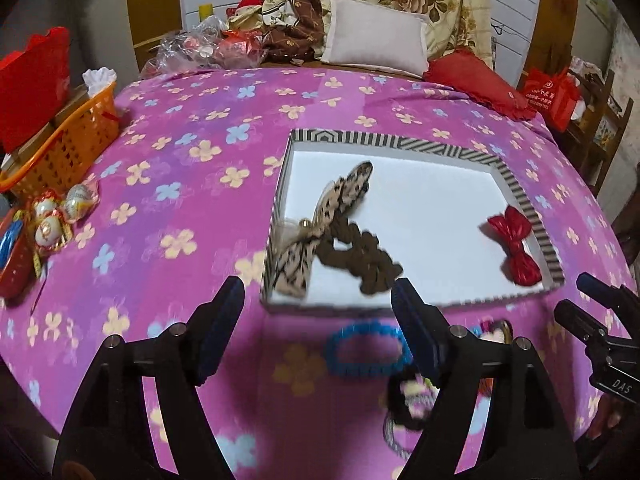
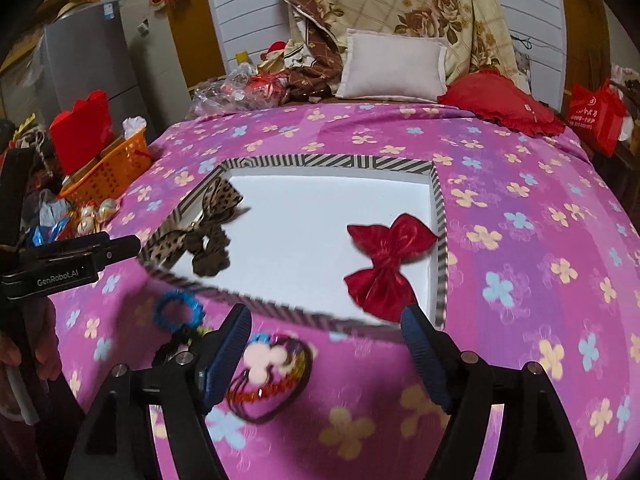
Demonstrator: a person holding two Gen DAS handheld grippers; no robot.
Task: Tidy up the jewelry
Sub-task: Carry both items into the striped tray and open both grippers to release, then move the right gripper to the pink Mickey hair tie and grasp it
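Observation:
A shallow striped-rim box [image 1: 400, 145] [image 2: 320, 160] with a white floor lies on the pink flowered bedspread. Inside are a leopard-print bow [image 1: 320, 216] [image 2: 216, 204], a brown scrunchie [image 1: 372, 260] [image 2: 210, 254] and a red bow [image 1: 516, 244] [image 2: 384, 264]. Outside its near edge lie a blue hair ring [image 1: 366, 350] [image 2: 178, 308] and a pile of hair ties with a pink flower [image 2: 264, 360] [image 1: 416, 400]. My left gripper [image 1: 318, 328] is open and empty, just short of the box. My right gripper [image 2: 326, 356] is open and empty above the hair ties.
An orange basket [image 1: 68, 140] [image 2: 116, 168] and wrapped ornaments [image 1: 52, 220] sit at the bed's left edge. A white pillow [image 1: 376, 38], a red cushion [image 1: 476, 84] and bedding are at the far end. A red bag [image 1: 552, 96] stands at the right.

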